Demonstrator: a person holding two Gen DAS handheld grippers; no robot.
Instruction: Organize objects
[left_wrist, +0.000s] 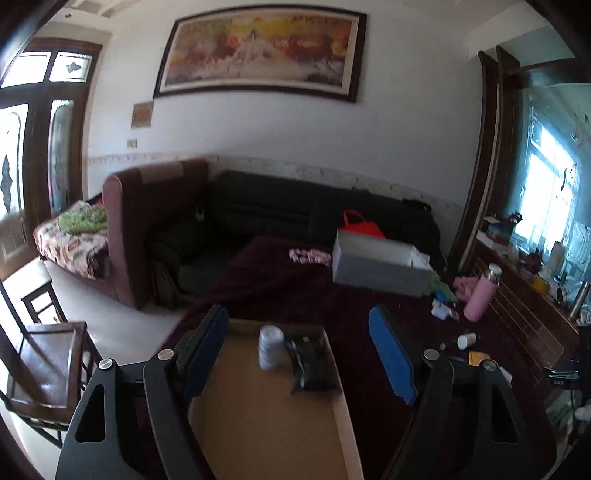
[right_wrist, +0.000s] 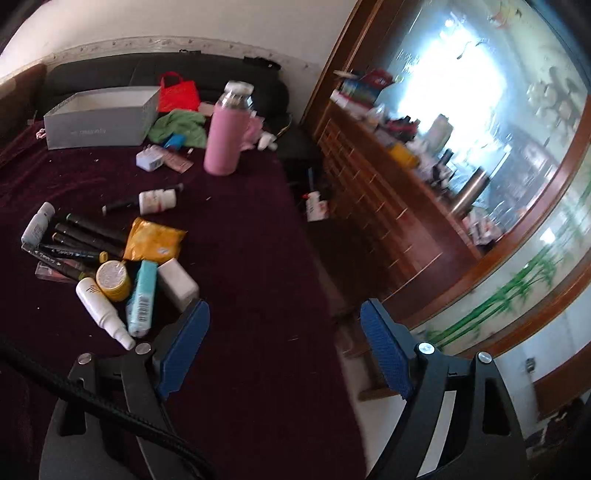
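Left gripper jaws spread wide, nothing held, hovering over a cardboard box on the maroon cloth. Inside the box's far end: a clear capped bottle upright, a dark bundle just beside it. Right gripper also wide apart, empty, above bare cloth. Near its left finger: clutter pile with white spray bottle, teal tube, yellow-lidded jar, orange pouch, black markers. Further back a pill bottle, pink flask upright, grey open box, red bag.
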